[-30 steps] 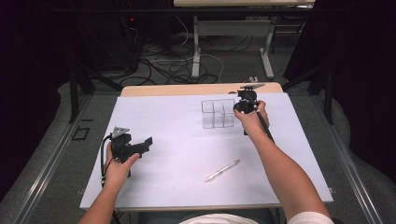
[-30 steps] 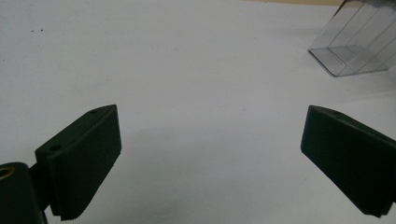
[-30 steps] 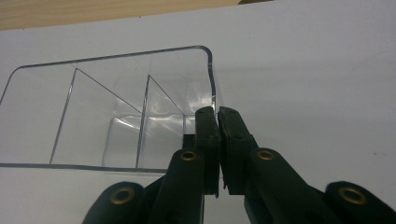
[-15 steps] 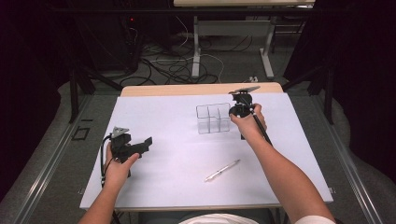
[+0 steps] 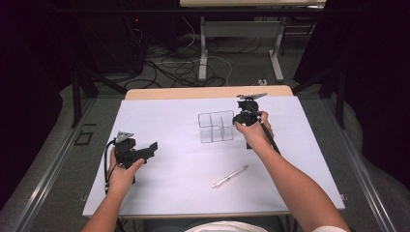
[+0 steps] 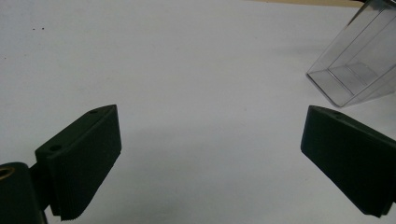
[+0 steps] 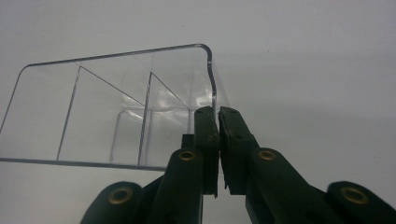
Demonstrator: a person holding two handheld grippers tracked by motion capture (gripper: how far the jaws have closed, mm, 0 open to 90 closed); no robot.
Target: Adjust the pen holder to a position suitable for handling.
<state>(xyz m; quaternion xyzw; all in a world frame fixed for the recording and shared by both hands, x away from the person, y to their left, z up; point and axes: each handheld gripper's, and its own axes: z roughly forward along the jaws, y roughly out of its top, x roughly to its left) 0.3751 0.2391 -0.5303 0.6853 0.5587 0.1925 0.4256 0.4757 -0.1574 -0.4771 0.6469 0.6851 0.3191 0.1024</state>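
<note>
A clear plastic organizer (image 5: 216, 126) with several compartments stands on the white table (image 5: 183, 193), slightly right of centre. My right gripper (image 5: 240, 121) is at its right end. In the right gripper view the gripper (image 7: 217, 112) is shut, pinching the organizer's thin right wall (image 7: 211, 79) between the pads. My left gripper (image 5: 152, 147) rests at the table's left, jaws wide open with nothing between them. The left gripper view has the gripper (image 6: 210, 135) over bare table, with the organizer (image 6: 355, 70) at the upper right.
A silver pen (image 5: 230, 176) lies on the table in front of the organizer, toward the person. The table's wooden back edge (image 5: 208, 92) shows behind the white sheet. Cables and table legs (image 5: 203, 48) stand on the floor beyond.
The right gripper has slid the organizer leftward and a little toward the person. The left gripper has stayed where it was.
</note>
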